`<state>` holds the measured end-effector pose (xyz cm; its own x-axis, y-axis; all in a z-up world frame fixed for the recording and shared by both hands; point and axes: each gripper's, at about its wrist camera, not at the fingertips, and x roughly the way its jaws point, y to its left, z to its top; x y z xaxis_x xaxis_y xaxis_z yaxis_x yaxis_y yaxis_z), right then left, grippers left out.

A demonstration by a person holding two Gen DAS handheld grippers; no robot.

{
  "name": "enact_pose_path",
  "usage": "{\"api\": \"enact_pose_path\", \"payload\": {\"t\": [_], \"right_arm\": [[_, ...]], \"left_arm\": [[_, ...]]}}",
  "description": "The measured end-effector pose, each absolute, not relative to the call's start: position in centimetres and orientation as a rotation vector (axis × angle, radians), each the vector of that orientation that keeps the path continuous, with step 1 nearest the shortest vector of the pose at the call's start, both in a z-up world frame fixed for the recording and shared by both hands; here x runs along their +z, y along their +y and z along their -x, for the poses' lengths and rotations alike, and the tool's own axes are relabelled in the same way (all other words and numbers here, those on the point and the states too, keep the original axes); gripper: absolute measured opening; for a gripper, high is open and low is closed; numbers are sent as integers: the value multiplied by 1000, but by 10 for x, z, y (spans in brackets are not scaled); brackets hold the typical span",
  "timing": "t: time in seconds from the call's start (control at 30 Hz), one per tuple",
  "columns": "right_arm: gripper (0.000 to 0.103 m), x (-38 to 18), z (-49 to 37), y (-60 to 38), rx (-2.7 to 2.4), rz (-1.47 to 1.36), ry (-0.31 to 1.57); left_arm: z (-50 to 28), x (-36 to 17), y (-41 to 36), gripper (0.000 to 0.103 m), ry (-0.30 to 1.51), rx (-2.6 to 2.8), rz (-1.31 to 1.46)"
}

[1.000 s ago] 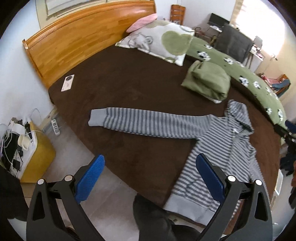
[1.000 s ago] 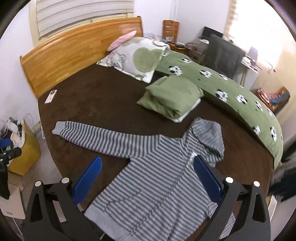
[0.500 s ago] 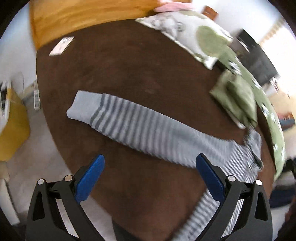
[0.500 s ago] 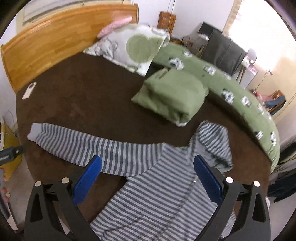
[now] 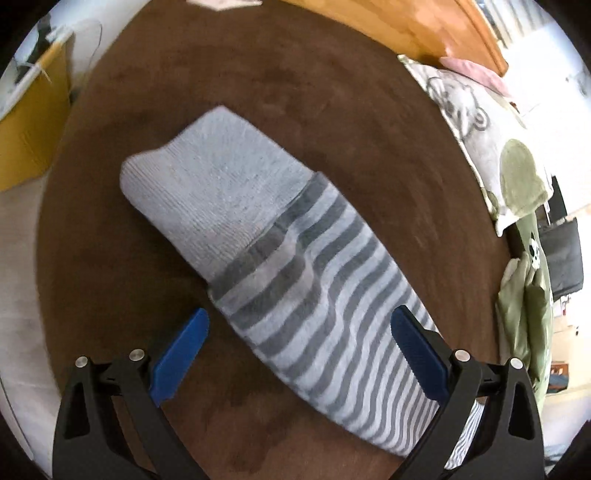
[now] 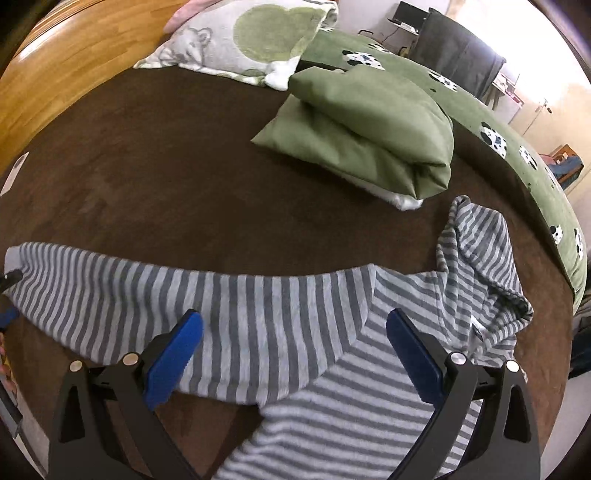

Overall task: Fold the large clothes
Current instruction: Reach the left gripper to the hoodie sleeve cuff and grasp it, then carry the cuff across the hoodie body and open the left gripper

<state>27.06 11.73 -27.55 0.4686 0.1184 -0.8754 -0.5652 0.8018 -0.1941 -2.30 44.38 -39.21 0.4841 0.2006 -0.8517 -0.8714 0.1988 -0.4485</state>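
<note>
**Hoodie spread flat on bed, both grippers spread above one sleeve**

Bed [image 6: 155, 155] under a dark brown cover, filling most of both views. Wooden headboard [image 6: 62, 66] along the far side. Long green quilt [image 6: 491, 122] with black-and-white patches along the bed's far right edge. Pillow [image 6: 240, 40] with a bear print and a green blot up against the headboard, with a pink cushion [image 6: 177, 16] just behind it. Folded green blanket [image 6: 369, 129] near the middle of the bed, a white layer peeking out beneath it.

Grey-and-white striped hoodie [image 6: 332, 424] flat on the brown cover on the near side. Hood [image 6: 476, 266] crumpled toward the folded blanket, close to it but apart. One sleeve [image 6: 166, 302] stretched out straight to the left, away from the body. Plain pale grey cuff [image 5: 214, 184] at its end, flat on the cover, near the bed's left edge.

Left gripper [image 5: 299, 354] low over the sleeve just behind the cuff, blue fingers spread wide, nothing between them but the cloth lying below; one finger over bare brown cover, the other over striped fabric. Contact with the cloth impossible to tell. Right gripper [image 6: 295, 354] likewise spread wide, over the spot where sleeve meets shoulder, pinching nothing.

Yellow box [image 5: 29, 122] on the floor beside the bed, left of the cuff. Small white card [image 6: 14, 173] on the cover near the headboard.
</note>
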Motion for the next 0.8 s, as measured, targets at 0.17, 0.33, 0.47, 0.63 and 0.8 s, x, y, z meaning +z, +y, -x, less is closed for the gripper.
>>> {"api": "enact_pose_path", "payload": {"t": [0.17, 0.33, 0.47, 0.63, 0.8], "right_arm": [[97, -283, -280, 118, 430, 519, 1012], [97, -295, -289, 113, 412, 529, 1032], [97, -314, -301, 104, 398, 514, 1088], [97, -333, -320, 90, 347, 466, 1141], [97, -359, -331, 83, 301, 461, 1170]], "left_arm": [[17, -396, 451, 96, 719, 884, 1128], [16, -396, 465, 96, 724, 918, 1132], [14, -395, 472, 81, 720, 941, 1167], [24, -395, 472, 37, 769, 1017, 1164], [23, -387, 468, 15, 764, 952, 1113]]}}
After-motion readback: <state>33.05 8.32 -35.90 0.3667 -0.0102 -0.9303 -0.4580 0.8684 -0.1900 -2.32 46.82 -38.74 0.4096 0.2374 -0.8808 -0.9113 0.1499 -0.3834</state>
